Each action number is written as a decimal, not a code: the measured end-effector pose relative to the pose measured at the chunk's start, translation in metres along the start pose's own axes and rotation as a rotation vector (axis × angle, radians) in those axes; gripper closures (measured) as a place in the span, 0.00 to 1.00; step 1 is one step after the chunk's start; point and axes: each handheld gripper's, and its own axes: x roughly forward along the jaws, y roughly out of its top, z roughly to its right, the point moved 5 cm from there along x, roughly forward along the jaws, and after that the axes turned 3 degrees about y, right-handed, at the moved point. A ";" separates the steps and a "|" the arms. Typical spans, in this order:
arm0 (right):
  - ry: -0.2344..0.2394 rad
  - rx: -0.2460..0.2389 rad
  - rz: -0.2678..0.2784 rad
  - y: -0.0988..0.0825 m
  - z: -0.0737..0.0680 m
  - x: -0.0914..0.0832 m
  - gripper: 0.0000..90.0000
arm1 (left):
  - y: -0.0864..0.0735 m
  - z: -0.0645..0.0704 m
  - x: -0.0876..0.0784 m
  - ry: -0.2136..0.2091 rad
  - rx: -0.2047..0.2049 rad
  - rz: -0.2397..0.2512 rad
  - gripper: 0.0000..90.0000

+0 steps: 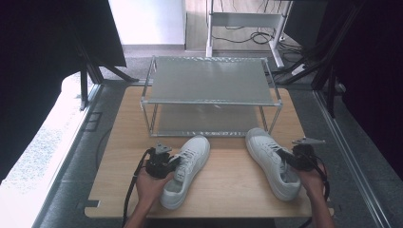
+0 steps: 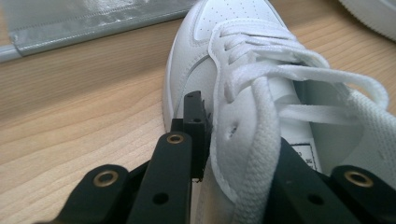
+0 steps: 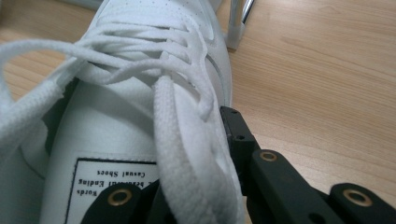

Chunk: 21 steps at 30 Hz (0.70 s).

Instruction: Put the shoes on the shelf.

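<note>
The left shoe (image 1: 186, 170) lies on the tabletop (image 1: 228, 185) near its front edge, left of the middle, toe aimed at the rack (image 1: 209, 95). My left tool (image 1: 173, 163) is clenched on its outer side wall beside the laces (image 2: 261, 88), one jaw outside the leather, the other inside the opening. The right shoe (image 1: 271, 161) lies towards the front right corner, toe also facing the rack. My right tool (image 1: 284, 156) grips its outer side wall the same way, one jaw outside, one inside over the tongue label (image 3: 109, 179). The two shoes lie apart. The rack stands along the back edge.
</note>
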 end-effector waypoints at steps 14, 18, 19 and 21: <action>0.087 0.095 0.186 0.006 0.000 -0.036 0.96 | 0.018 -0.004 -0.041 -0.135 -0.076 0.154 0.91; 0.117 0.116 0.224 0.008 -0.002 -0.044 0.96 | 0.022 -0.003 -0.052 -0.169 -0.080 0.194 0.91; 0.117 0.116 0.224 0.008 -0.002 -0.044 0.96 | 0.022 -0.003 -0.052 -0.169 -0.080 0.194 0.91; 0.128 0.129 0.238 0.008 -0.004 -0.047 0.96 | 0.023 -0.002 -0.055 -0.192 -0.087 0.210 0.91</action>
